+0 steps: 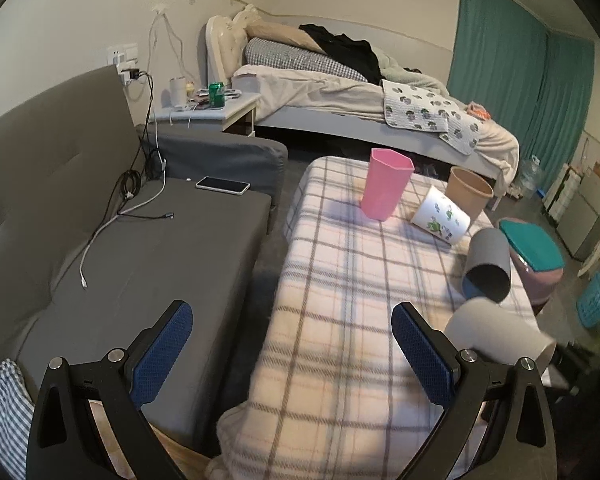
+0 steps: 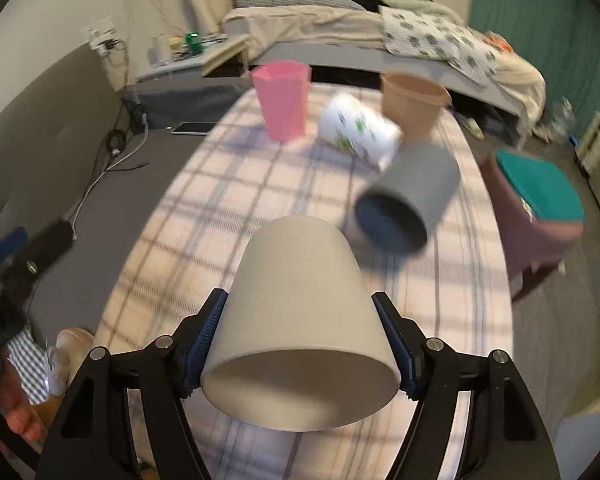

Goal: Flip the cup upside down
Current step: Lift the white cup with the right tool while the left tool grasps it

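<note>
Beige tapered cup (image 2: pixel 300 320) clenched in right gripper (image 2: pixel 300 344) – mid-flip
Left gripper (image 1: pixel 292 352) hangs open, empty. Cup's taper could slip free, hitting the grey tumbler (image 2: pixel 410 196) lying just beyond.

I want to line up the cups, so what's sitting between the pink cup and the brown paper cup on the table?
The white cup with green prints lies on its side between the pink cup and the brown paper cup, slightly nearer the camera. Both wrist views show it.
</note>
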The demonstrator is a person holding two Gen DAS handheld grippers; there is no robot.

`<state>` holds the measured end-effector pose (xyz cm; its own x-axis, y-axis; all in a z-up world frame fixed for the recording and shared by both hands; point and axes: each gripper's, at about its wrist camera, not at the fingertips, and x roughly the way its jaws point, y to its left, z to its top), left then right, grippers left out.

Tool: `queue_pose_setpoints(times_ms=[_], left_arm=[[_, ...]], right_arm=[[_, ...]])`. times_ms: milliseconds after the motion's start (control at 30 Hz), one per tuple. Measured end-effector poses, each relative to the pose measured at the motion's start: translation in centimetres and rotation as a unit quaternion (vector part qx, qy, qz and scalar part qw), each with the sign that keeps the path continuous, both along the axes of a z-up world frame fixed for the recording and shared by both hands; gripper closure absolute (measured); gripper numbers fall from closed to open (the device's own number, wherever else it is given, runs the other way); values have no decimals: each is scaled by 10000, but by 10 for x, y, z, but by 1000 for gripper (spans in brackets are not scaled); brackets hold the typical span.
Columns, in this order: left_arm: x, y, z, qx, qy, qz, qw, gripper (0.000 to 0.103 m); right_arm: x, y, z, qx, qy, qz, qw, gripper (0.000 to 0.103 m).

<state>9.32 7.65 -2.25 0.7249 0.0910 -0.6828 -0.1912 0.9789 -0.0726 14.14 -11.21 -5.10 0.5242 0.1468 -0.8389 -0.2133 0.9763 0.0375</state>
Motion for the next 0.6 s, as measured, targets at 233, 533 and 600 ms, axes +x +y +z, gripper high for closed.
queue_pose_setpoints(times_ms=[233, 533, 600], left_arm=[[-8, -5, 6, 183, 6, -70, 9998, 0], [-13, -16, 7, 202, 211, -91, 9995, 0], [-17, -21, 9, 273, 201, -98, 9994, 0]], right_arm=[[-34, 4, -26, 10, 195, -105, 9998, 31], [-51, 0, -26, 161, 52, 164, 9997, 19], [-54, -6, -19, 240, -68, 161, 9996, 15]])
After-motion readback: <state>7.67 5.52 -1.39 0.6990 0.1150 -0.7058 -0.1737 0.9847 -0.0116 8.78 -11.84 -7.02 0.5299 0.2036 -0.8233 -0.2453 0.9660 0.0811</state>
